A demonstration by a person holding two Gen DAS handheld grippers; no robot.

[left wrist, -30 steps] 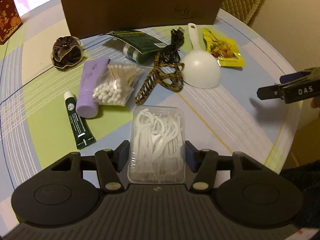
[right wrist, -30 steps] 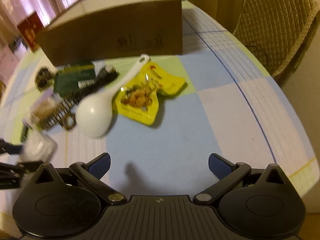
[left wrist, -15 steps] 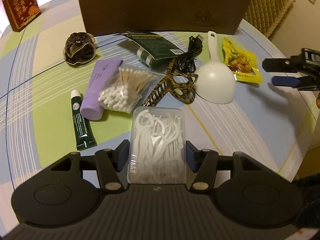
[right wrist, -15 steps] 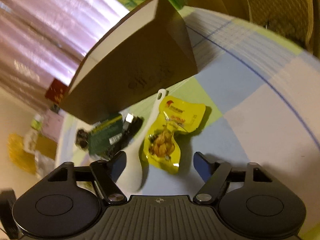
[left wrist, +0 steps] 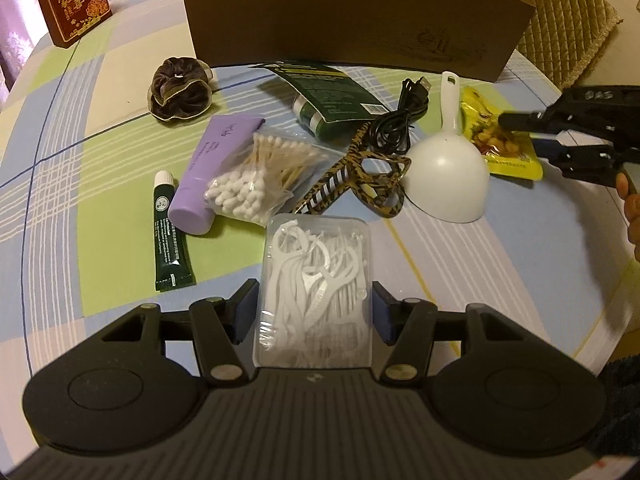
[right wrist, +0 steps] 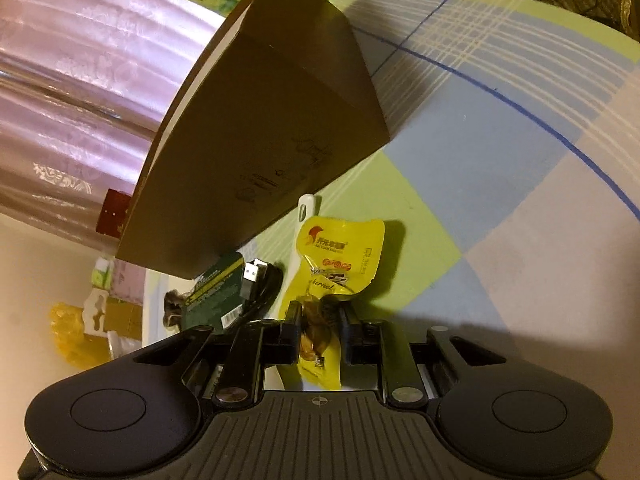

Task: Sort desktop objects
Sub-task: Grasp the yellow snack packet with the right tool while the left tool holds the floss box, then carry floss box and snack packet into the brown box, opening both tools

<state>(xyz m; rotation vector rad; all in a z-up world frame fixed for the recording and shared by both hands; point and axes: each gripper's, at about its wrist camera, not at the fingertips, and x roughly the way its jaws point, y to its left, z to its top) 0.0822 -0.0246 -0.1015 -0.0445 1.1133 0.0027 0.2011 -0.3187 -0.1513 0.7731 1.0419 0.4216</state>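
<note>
My left gripper (left wrist: 316, 308) is shut on a clear plastic box of white floss picks (left wrist: 316, 280), its pads pressing on both long sides just above the checked tablecloth. At the right, my right gripper (right wrist: 320, 322) has its jaws closing on a yellow snack packet (right wrist: 340, 252), and the packet's lower end is pinched between the pads. The left wrist view shows that gripper (left wrist: 520, 132) reaching in from the right edge onto the packet (left wrist: 508, 160), with part of a hand behind it.
A white scoop (left wrist: 448, 172) lies beside the packet. Left of it lie a black USB cable (left wrist: 400, 120), a leopard hair clip (left wrist: 360, 176), a cotton swab bag (left wrist: 256, 176), a purple tube (left wrist: 208, 168), a green tube (left wrist: 170, 236), a scrunchie (left wrist: 180, 88) and a green pack (left wrist: 328, 92). A cardboard box (left wrist: 340, 12) stands behind.
My right gripper rolled, moved in over the yellow packet and narrowed its wide jaws around it. The left gripper kept hold of the floss box and tilted slightly.
</note>
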